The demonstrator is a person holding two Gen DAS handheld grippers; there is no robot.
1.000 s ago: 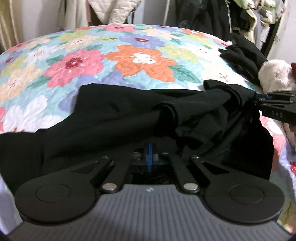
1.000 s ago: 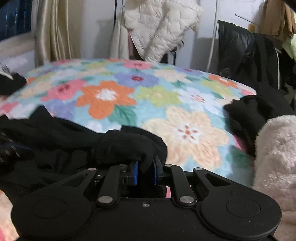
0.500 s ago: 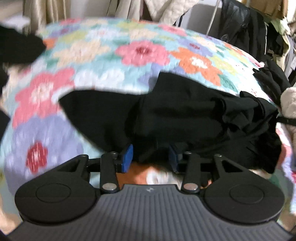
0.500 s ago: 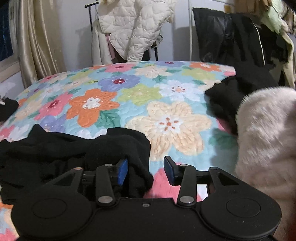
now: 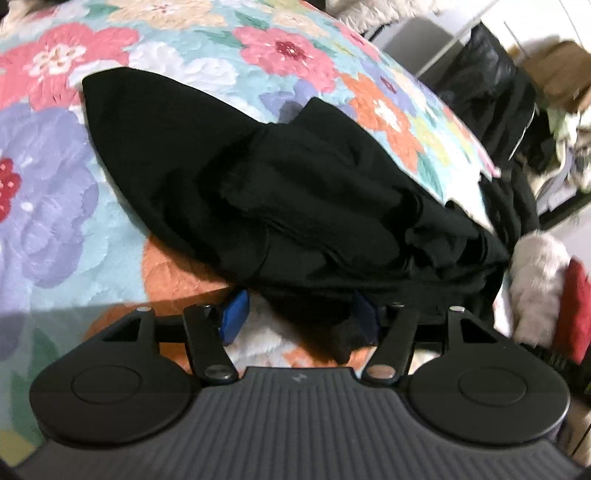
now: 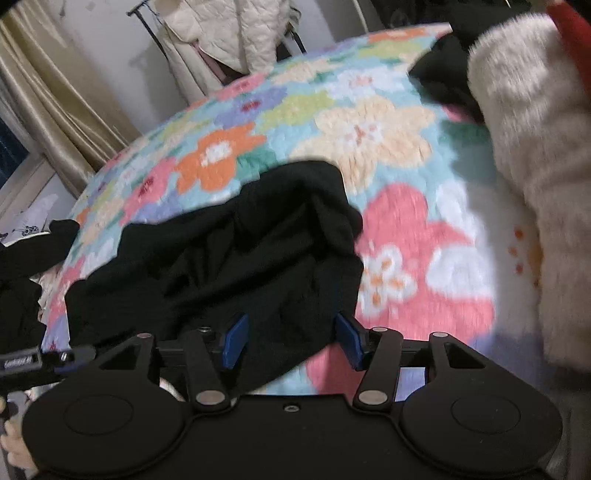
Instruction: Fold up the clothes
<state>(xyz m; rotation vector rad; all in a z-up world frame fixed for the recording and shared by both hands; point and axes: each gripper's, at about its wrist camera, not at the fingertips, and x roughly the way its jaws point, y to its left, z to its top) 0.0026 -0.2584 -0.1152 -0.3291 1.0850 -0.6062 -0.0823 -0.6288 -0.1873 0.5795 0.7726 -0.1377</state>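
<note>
Both grippers are spread wide, gripping nothing. Left wrist view: left gripper (image 5: 299,317) hovers at the near edge of the black garment (image 5: 295,192), bunched on the floral quilt (image 5: 48,177). Right wrist view: right gripper (image 6: 291,339) straddles its crumpled end; best pinch one single layer, then pull flat before folding.

A home bedroom: a floral quilt (image 6: 369,122) covers the bed. Far left hang beige curtains (image 6: 55,103); a rack behind holds a quilted jacket (image 6: 229,33) (more dark clothes crowd the far right).
</note>
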